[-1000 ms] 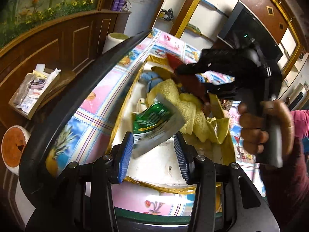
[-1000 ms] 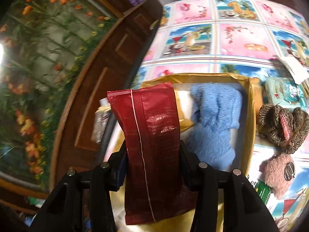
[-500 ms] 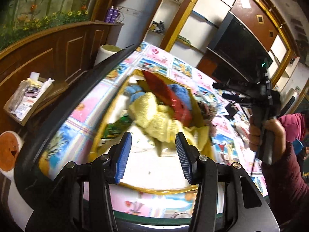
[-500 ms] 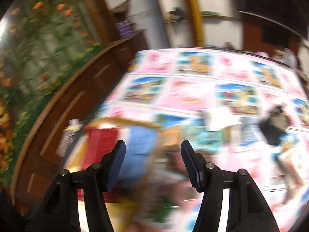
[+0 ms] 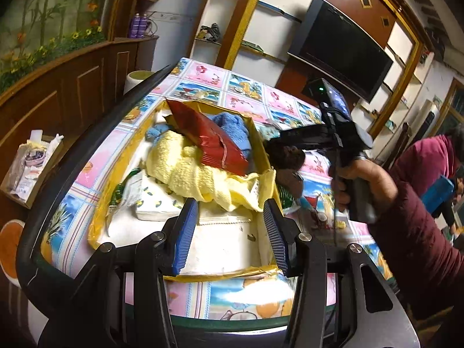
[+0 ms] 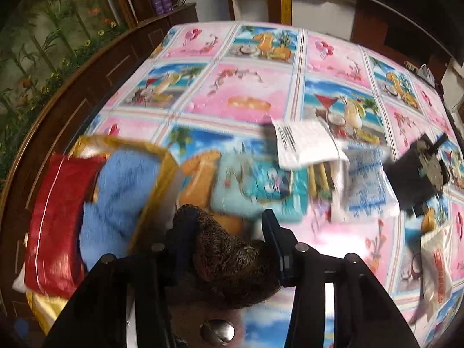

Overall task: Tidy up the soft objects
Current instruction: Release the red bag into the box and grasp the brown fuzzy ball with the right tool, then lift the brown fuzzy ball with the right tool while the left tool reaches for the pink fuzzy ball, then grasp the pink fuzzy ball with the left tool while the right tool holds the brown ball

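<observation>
The right tool (image 6: 226, 237) had just been closing around a brown furry slipper (image 6: 229, 258) on the desk (image 6: 246, 87), beside the box (image 5: 261, 150). The left tool (image 5: 230, 229) was held apart, empty, over the box. A firm clamp was judged necessary before lifting.

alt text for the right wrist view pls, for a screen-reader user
The right gripper has been closing around a brown fuzzy slipper on a bright tablecloth; whether the pads grip it is unclear. At left, a yellow-rimmed box holds a red packet and blue towel; a teal pouch and papers lie beyond.
</observation>
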`<state>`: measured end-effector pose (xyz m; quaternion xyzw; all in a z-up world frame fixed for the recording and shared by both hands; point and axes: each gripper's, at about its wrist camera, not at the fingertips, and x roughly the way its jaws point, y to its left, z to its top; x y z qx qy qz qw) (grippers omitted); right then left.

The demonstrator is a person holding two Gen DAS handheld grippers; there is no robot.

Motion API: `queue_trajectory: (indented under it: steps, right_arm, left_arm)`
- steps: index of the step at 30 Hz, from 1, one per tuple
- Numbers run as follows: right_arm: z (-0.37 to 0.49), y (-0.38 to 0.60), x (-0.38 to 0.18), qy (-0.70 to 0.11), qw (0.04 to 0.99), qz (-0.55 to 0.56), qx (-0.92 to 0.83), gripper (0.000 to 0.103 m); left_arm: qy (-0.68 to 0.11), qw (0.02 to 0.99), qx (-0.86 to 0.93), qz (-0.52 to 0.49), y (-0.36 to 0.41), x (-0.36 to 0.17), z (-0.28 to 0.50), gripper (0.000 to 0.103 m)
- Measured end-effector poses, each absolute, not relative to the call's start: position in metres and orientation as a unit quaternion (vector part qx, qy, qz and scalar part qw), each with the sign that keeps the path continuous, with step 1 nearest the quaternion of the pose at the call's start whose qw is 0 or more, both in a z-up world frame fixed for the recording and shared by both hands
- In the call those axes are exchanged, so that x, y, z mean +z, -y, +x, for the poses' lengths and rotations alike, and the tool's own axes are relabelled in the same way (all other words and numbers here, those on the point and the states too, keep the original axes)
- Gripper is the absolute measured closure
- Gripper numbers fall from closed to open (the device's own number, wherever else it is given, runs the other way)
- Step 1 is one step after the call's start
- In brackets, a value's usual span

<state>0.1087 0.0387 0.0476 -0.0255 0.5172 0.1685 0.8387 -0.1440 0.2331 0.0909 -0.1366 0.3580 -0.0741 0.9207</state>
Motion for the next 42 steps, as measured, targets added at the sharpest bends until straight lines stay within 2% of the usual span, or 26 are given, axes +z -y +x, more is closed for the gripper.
queue_trajectory:
  steps: [7, 11, 16, 26, 31, 33, 35, 40, 42]
  right_arm:
    - [0.050, 0.016, 0.046, -0.539, 0.821, -0.055, 0.183, 0.058]
    - [0.027, 0.053, 0.038, -0.543, 0.823, -0.067, 0.152, 0.054]
    - [0.013, 0.097, 0.033, -0.541, 0.827, -0.018, 0.151, 0.053]
    - [-0.015, 0.130, 0.052, -0.475, 0.860, 0.013, 0.186, 0.038]
    - [-0.023, 0.141, 0.050, -0.465, 0.866, 0.011, 0.185, 0.035]
    - [-0.024, 0.145, 0.047, -0.468, 0.863, 0.016, 0.188, 0.035]
    - [-0.025, 0.148, 0.044, -0.469, 0.861, 0.018, 0.193, 0.034]
    - [-0.031, 0.142, 0.040, -0.467, 0.860, 0.006, 0.207, 0.033]
    - [-0.032, 0.138, 0.038, -0.469, 0.858, 0.001, 0.210, 0.033]
  left_arm:
    - [-0.368, 0.915, -0.123, -0.111, -0.200, 0.090, -0.133, 0.056]
    - [-0.384, 0.905, -0.162, -0.088, -0.169, 0.088, -0.127, 0.056]
    - [-0.404, 0.891, -0.202, -0.043, -0.123, 0.082, -0.119, 0.056]
    - [-0.438, 0.873, -0.203, 0.070, -0.045, 0.049, -0.063, 0.056]
    - [-0.461, 0.861, -0.189, 0.101, -0.030, 0.029, -0.039, 0.056]
    - [-0.466, 0.859, -0.185, 0.101, -0.030, 0.024, -0.036, 0.054]
    - [-0.471, 0.857, -0.187, 0.095, -0.030, 0.021, -0.034, 0.046]
    - [-0.468, 0.857, -0.192, 0.098, -0.027, 0.018, -0.030, 0.036]
    - [-0.467, 0.860, -0.184, 0.094, -0.029, 0.017, -0.026, 0.036]
